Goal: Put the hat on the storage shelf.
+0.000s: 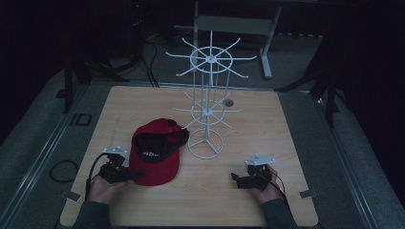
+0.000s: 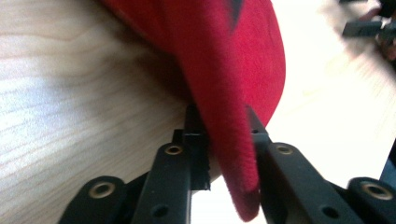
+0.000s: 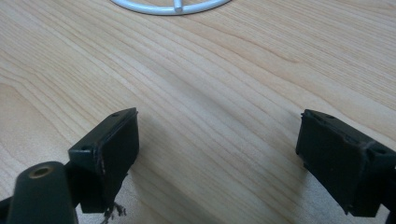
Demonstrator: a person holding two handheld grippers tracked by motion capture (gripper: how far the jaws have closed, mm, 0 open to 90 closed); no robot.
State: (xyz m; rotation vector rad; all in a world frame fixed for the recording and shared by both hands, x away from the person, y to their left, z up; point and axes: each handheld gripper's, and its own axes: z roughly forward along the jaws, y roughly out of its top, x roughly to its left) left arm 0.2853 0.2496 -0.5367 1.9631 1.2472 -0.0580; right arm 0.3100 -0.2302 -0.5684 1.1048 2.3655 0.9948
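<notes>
Left gripper (image 1: 136, 175) sits lower left of the high view, jaws clamped on the brim of the red cap (image 1: 155, 155). In the left gripper view the brim edge of the cap (image 2: 233, 93) runs straight down between the two black jaws, pads pressing it from both sides, fabric bulging out below the grip. Cap lies upside down on the wooden table (image 1: 258, 133), centre-left of the high view, just left of the ring base of the white wire rack (image 1: 205, 112).

Right gripper (image 1: 235, 177) is lower right in the high view, resting low over the table, well apart from the cap. Right gripper view: jaws spread wide, bare wood between them, nothing touched; the rack's base ring (image 3: 170, 5) is at the top edge.
</notes>
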